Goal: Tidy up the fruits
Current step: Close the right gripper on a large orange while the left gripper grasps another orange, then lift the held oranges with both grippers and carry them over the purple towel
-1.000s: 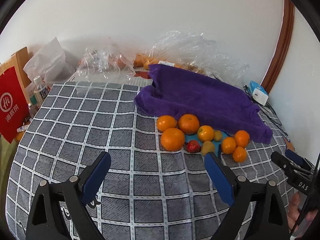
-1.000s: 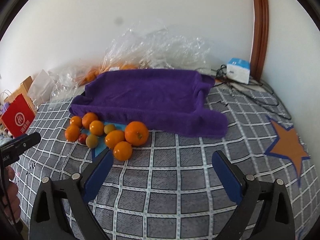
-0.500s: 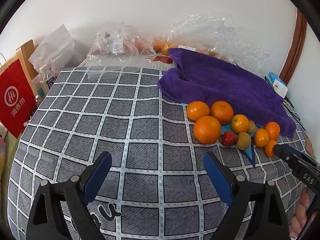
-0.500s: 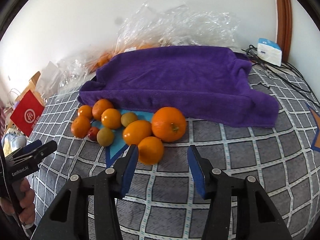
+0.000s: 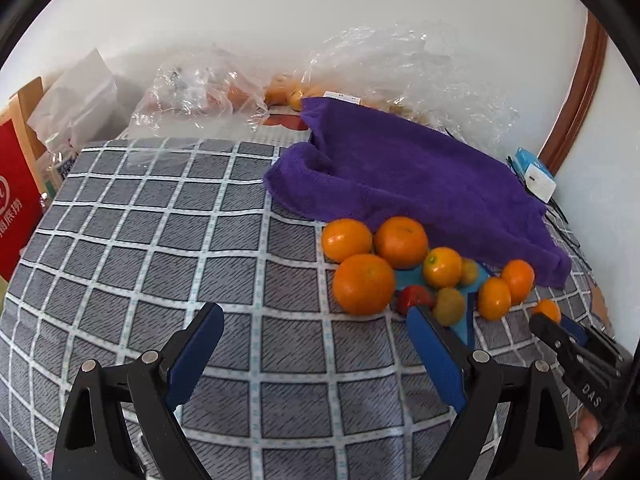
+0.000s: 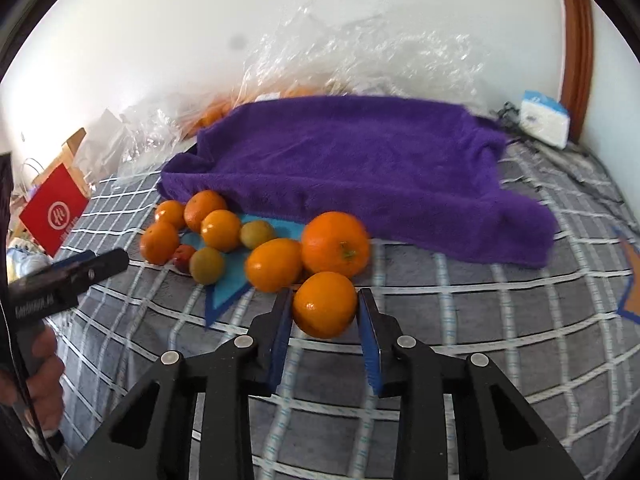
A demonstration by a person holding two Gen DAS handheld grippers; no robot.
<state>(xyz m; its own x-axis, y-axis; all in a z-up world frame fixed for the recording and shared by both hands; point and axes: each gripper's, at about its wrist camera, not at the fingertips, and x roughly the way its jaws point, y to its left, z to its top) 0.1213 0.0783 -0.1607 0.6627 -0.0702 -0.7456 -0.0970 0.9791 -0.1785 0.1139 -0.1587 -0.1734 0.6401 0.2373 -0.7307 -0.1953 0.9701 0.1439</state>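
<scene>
My right tongs (image 6: 324, 320), wide a second ago, are closing around the nearest orange (image 6: 325, 304) at the near edge of the fruit pile (image 6: 224, 236) on the checked bed (image 6: 460, 320); the pads look just touching it. So the first pick begins. My left tongs (image 5: 316, 344) hang wide open, empty.

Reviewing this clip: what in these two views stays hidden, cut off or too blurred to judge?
- Fruit inside the clear plastic bags: left wrist view, crinkled glare hides kind and count.
- Red paper bag: cut by the left edge.
- What lies under the purple towel: covered.
- Underside of the orange between the right gripper: on the cloth or lifted, unclear.
</scene>
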